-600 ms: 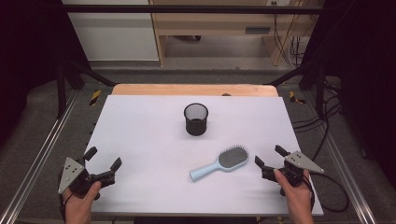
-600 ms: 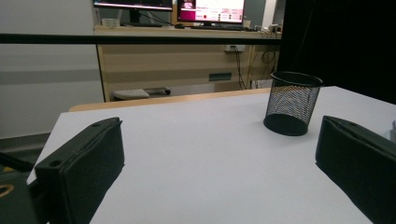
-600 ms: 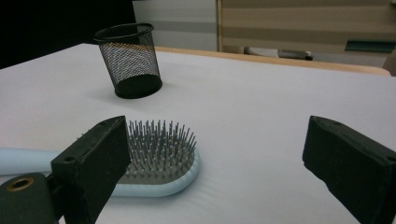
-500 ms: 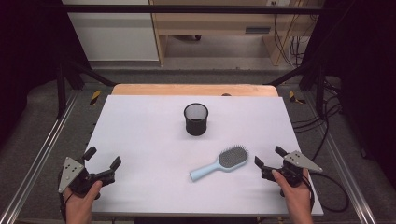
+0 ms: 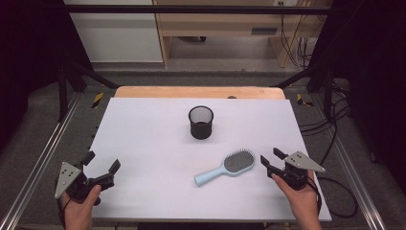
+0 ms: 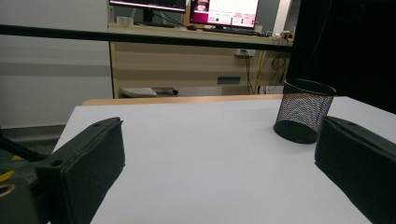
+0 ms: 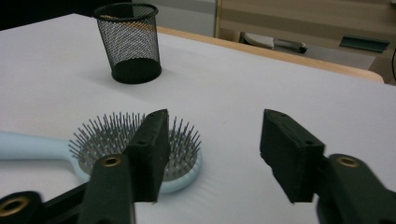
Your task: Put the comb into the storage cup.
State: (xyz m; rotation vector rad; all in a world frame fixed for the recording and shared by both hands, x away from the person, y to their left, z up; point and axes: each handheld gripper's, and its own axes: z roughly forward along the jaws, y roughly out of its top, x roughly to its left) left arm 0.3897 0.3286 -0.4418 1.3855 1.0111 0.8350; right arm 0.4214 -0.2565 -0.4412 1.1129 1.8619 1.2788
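A black mesh cup point(image 5: 201, 122) stands upright on the white table point(image 5: 143, 134), a little behind its middle. A light blue hairbrush point(image 5: 230, 166) lies bristles up in front of it, head to the right. My right gripper point(image 5: 271, 158) hovers just right of the brush head, open, nothing between its jaws. In the right gripper view the brush point(image 7: 107, 135) lies behind the left jaw of that gripper point(image 7: 215, 123), with the cup point(image 7: 130, 42) farther off. My left gripper point(image 5: 101, 161) is at the front left, open wide and empty. In the left gripper view that gripper point(image 6: 219, 135) faces the cup point(image 6: 303, 112).
A wooden strip point(image 5: 198, 92) borders the table's far edge. Metal frame rails point(image 5: 43, 158) run along the left and right sides, and cables point(image 5: 335, 143) lie on the floor at the right. A wooden desk and a white cabinet stand beyond the table.
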